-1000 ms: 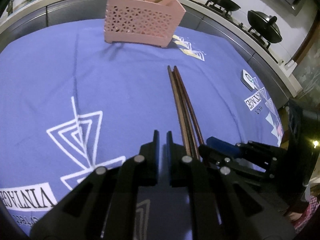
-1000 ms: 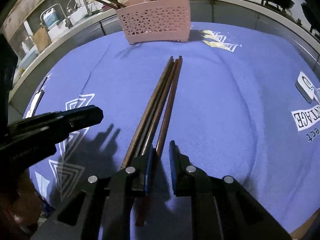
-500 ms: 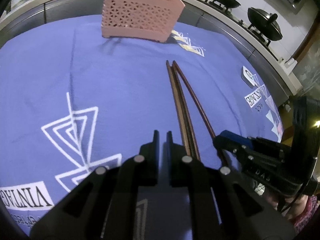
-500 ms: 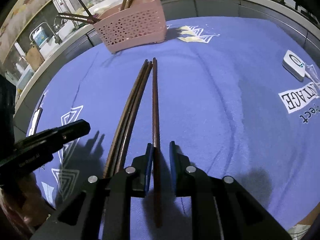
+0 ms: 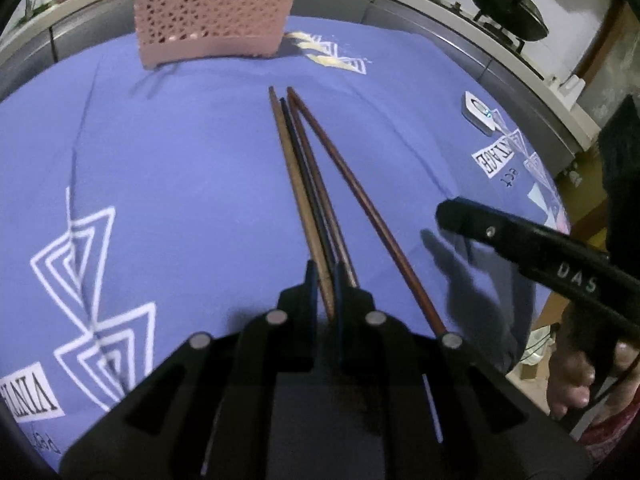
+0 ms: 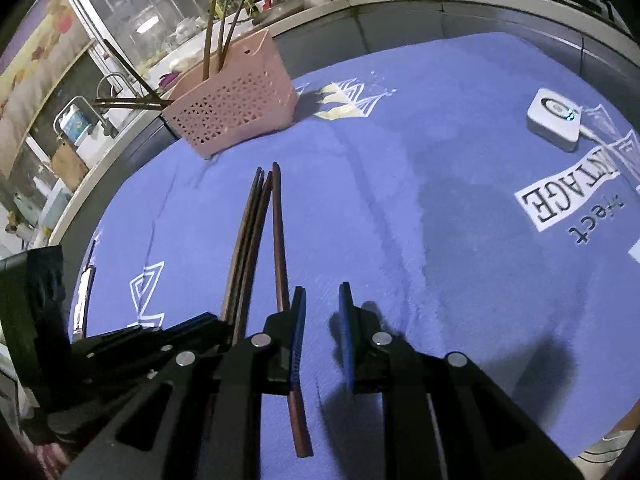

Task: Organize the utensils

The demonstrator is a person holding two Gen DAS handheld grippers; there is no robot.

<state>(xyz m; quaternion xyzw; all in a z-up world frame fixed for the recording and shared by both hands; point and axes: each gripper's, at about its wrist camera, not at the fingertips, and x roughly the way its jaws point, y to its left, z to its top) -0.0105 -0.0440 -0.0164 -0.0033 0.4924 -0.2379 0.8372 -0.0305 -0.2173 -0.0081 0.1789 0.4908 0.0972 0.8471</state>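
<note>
Your left gripper (image 5: pixel 323 280) is pinching the bundled chopsticks (image 5: pixel 308 184). Right gripper (image 6: pixel 322 300) stands slightly parted, empty, one loose chopstick (image 6: pixel 280 240) lying beside its left finger.

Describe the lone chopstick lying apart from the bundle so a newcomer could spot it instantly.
On the blue cloth, in front of the pink basket, dark chopsticks point toward the basket. The lone chopstick lies right of the bundle of three, reddish-brown, splayed away at its near end.
</note>
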